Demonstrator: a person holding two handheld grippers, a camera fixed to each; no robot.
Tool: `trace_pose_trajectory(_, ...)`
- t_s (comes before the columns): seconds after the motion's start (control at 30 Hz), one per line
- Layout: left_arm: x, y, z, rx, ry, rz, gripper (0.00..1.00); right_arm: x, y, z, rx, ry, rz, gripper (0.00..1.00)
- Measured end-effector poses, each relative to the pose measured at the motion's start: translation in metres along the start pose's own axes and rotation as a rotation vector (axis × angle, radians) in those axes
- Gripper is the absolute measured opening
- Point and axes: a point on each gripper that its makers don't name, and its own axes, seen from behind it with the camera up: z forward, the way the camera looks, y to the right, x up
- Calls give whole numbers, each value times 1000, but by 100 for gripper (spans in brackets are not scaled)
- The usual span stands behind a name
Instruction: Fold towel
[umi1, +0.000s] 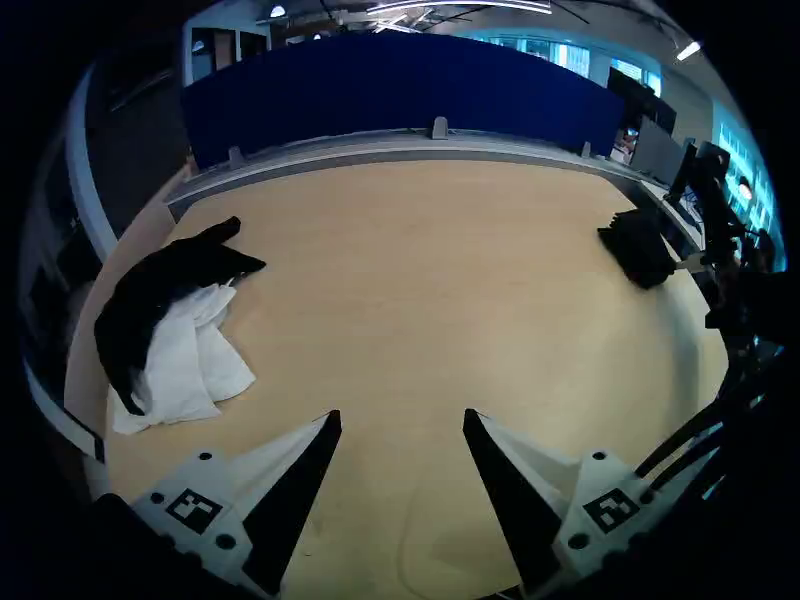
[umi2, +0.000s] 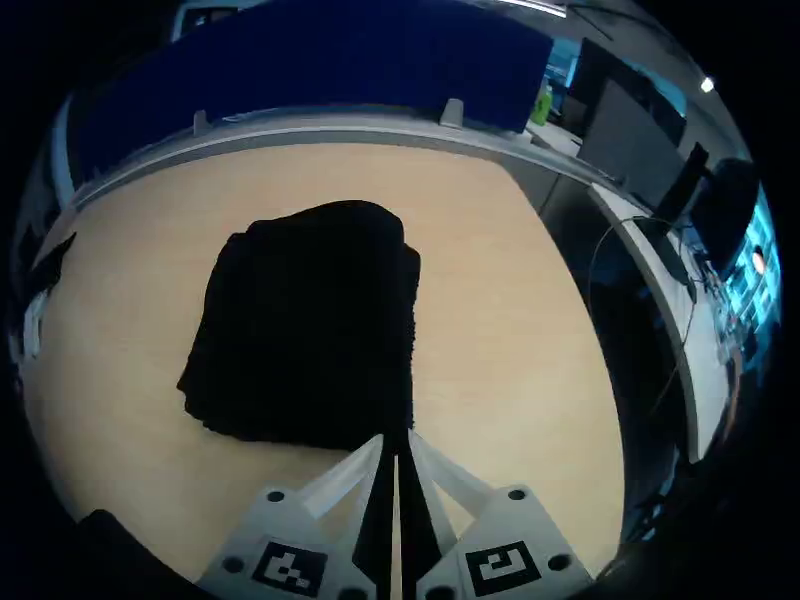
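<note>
Wooden table (umi1: 430, 280) with a blue partition (umi1: 400, 90) along the far edge and monitors (umi2: 625, 135) off to the right side. Nothing sits between either gripper and the cloth. A loose heap lies at the table's left end: a black towel (umi1: 165, 290) draped over a white towel (umi1: 195, 365).

The folded black towel (umi2: 310, 330) is near the right edge of the table, right in front of the right gripper (umi2: 396, 445). Its fingers are pressed nearly together with just a sliver between, tips at the towel's near hem. Can't tell if they've pinched any fabric. The towel lies flat, its slightly longer side running away from that gripper toward the partition.

The left gripper (umi1: 400, 420) is spread wide, holding nothing, over bare table, well apart from the folded towel.
</note>
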Motion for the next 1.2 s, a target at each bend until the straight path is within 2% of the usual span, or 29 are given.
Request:
trace_pose_trajectory(0.13,-1,-2,-1,2,1,-2,91,2,-1,-2,-1,15,11,5)
trace_pose_trajectory(0.3,-1,-5,0,5,1,-2,91,4,-1,-14,-3,50,4,12)
trace_pose_trajectory(0.57,3,-6,1,1,10,-4,90,-8,7,-23,-34,54,19,18)
trace_pose_trajectory(0.6,3,-6,1,1,11,-4,90,-7,7,-24,-35,58,24,24)
trace_pose_trajectory(0.7,4,-6,0,-1,13,-3,91,-4,6,-27,-36,78,35,56)
trace_pose_trajectory(0.8,4,-7,0,-1,14,-3,91,-1,4,-29,-36,89,37,69)
trace_pose_trajectory(0.9,5,-7,-1,-3,19,-5,91,2,1,-31,-35,102,32,91)
trace_pose_trajectory(1.0,6,-9,-2,-4,25,-8,91,7,-2,-33,-36,117,29,100)
trace_pose_trajectory(1.2,10,-13,-2,-3,39,-12,91,17,-15,-41,-29,154,22,100)
